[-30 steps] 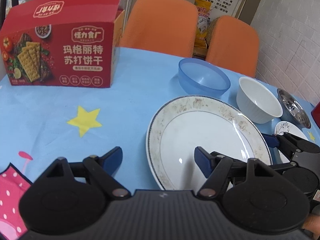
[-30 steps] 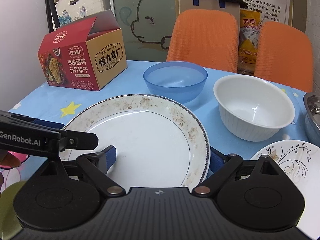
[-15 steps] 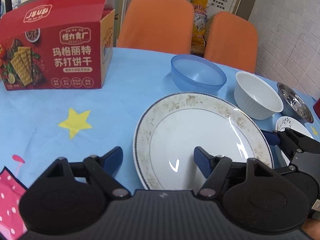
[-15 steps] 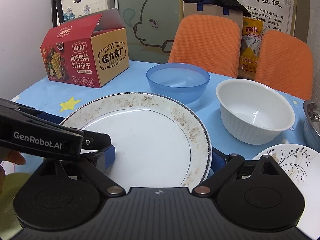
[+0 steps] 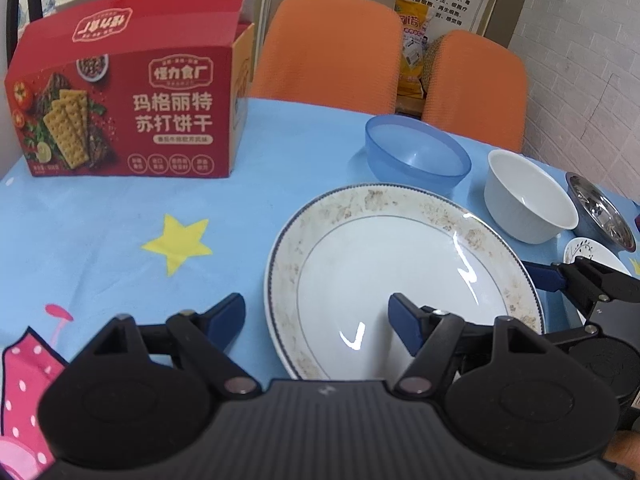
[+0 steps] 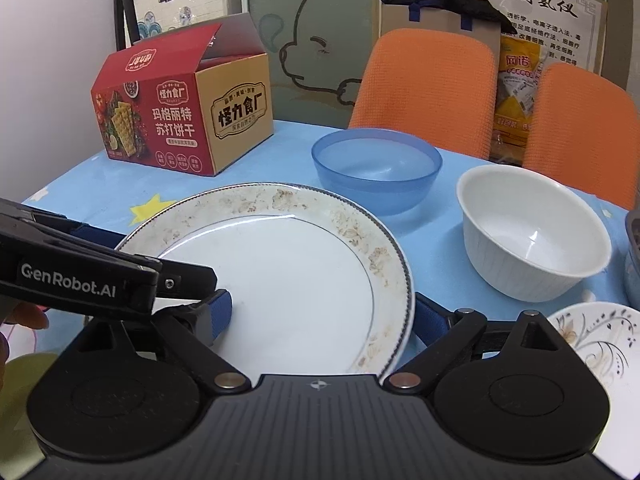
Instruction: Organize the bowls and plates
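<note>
Large dinner plate point(image 6: 280, 272), worn floral rim, lies at the near edge of the table point(image 5: 120, 220), on its blue star-print cloth. Left gripper point(image 5: 320, 320): jaws wide, straddling the plate's near-left rim, gripping nothing. Right gripper point(image 6: 324, 316): jaws wide, astride the near-right rim, likewise empty. Behind the plate: blue plastic bowl point(image 6: 376, 168), white ceramic bowl point(image 6: 532, 232), steel bowl point(image 5: 600, 212) toward the right edge; small patterned plate point(image 6: 596, 340) at near right. Cracker box point(image 5: 128, 108) at far left corner.

Step, as judged: taking hold of the dinner plate. Next move needs one pad under the rim, then closing.
</note>
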`<state>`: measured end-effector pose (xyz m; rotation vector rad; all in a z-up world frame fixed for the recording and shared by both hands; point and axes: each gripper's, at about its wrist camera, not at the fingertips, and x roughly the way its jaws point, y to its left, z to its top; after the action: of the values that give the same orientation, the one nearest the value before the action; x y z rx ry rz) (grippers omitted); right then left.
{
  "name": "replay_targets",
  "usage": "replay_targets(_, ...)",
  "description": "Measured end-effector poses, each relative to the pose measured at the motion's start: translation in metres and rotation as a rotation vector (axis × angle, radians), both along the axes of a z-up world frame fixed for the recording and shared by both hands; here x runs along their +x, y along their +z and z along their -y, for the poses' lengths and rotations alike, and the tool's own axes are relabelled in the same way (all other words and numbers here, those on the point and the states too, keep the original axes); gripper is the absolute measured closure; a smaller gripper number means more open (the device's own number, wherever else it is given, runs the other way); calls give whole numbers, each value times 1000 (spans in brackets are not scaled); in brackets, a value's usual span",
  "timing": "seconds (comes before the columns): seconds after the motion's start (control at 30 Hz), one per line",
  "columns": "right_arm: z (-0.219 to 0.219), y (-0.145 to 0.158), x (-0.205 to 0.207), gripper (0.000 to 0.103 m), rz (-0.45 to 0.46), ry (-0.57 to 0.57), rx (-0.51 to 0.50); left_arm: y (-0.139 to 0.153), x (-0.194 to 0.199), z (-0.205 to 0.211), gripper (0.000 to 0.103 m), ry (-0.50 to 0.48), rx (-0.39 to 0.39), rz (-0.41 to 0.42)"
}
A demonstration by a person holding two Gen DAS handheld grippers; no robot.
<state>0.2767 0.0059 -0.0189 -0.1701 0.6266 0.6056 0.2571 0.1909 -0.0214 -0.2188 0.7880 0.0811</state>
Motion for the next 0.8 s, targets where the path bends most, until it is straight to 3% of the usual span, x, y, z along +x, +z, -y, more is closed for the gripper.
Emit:
replay_targets(0.13, 1, -2, -1, 0, -10, -8, 8, -3, -1, 2, 34, -5, 7, 16)
replay_targets(0.3, 0, -1, -6, 0, 12, 11, 10, -4, -3, 9, 54, -17, 10, 47)
replay_targets(0.53, 2, 3, -8, 0, 21, -29, 14, -1, 2, 13, 56, 31, 12, 31)
replay_targets(0.6, 3, 9, -12, 0, 53, -34, 14, 3, 0, 10, 56, 32, -13, 43)
replay_targets(0.8, 6, 28, -26, 0, 105, -32, 55, 26, -16, 15, 56, 31, 24, 92)
